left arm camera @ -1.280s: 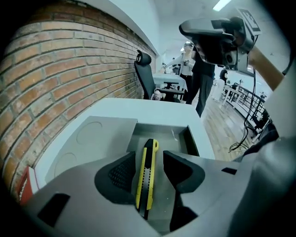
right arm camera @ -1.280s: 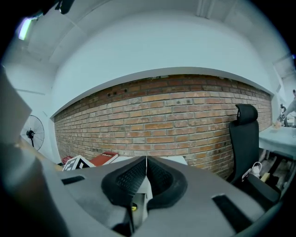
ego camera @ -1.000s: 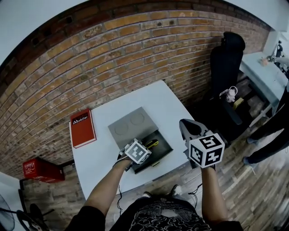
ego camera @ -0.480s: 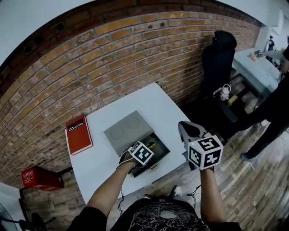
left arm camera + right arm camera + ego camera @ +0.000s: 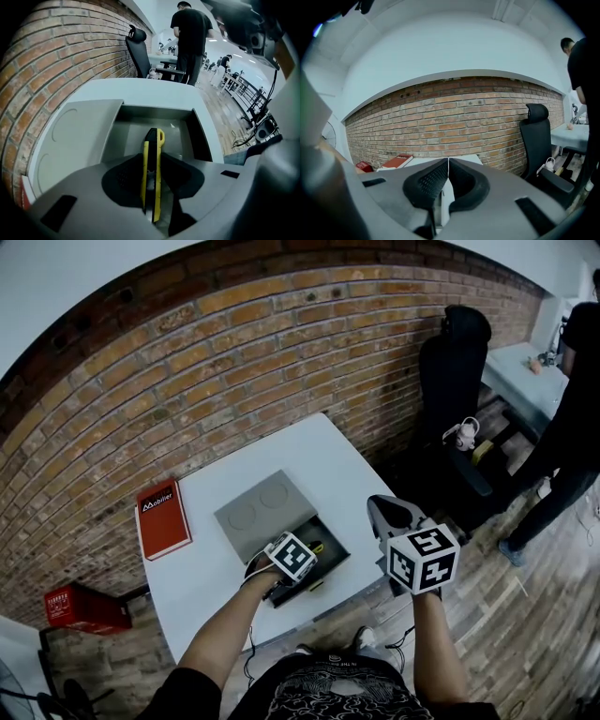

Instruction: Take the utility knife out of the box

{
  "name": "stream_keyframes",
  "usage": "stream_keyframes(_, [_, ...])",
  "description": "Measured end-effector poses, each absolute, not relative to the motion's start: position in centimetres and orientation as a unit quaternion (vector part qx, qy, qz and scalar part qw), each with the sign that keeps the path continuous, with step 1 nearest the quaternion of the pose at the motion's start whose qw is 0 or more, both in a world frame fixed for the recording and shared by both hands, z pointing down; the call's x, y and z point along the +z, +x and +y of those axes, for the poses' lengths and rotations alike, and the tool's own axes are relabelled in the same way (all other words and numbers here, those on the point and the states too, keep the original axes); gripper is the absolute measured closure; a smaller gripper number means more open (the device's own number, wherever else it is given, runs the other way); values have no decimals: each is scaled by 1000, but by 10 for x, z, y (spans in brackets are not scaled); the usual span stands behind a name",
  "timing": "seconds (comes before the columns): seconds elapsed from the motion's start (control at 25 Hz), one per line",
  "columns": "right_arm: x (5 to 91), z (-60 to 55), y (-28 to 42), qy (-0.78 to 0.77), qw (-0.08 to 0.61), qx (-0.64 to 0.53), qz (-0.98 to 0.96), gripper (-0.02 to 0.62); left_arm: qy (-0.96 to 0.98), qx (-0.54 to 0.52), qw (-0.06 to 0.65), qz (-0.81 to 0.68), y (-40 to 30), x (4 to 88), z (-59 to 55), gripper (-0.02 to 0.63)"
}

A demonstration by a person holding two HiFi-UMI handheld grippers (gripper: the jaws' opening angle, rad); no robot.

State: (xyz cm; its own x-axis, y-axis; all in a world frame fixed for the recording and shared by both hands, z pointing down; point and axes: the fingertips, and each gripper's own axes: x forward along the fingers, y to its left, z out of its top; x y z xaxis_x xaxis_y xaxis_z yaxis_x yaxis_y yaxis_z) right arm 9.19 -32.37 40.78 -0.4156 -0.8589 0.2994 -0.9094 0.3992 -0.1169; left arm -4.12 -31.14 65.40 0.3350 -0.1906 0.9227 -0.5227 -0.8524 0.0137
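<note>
On the white table (image 5: 319, 451) stands an open grey box (image 5: 336, 549), its lid (image 5: 261, 510) folded back toward the wall. A yellow and black utility knife (image 5: 153, 140) lies lengthwise inside it. My left gripper (image 5: 152, 164) points steeply down into the box; its jaws are closing, the knife sits between them and both pads touch its sides. From the head view the left gripper (image 5: 296, 568) covers most of the knife (image 5: 316, 544). My right gripper (image 5: 380, 504) hovers off the table's right edge, shut with nothing in it (image 5: 446, 164).
A red book (image 5: 164, 517) lies at the table's left end. A red box (image 5: 80, 607) is on the floor below it. A black office chair (image 5: 452, 362) and a standing person (image 5: 572, 418) are to the right, by another desk.
My left gripper has stayed over the box and dipped a little into it. The person at the right has stepped further into view. My right gripper has held still.
</note>
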Motion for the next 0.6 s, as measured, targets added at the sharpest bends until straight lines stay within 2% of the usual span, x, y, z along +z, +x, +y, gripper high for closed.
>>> stream_keyframes(0.28, [407, -323, 96, 527, 94, 131, -834, 575, 795, 527, 183, -238, -46, 654, -311, 477])
stream_keyframes(0.6, [402, -327, 91, 509, 91, 126, -847, 574, 814, 478, 169, -283, -46, 625, -318, 477])
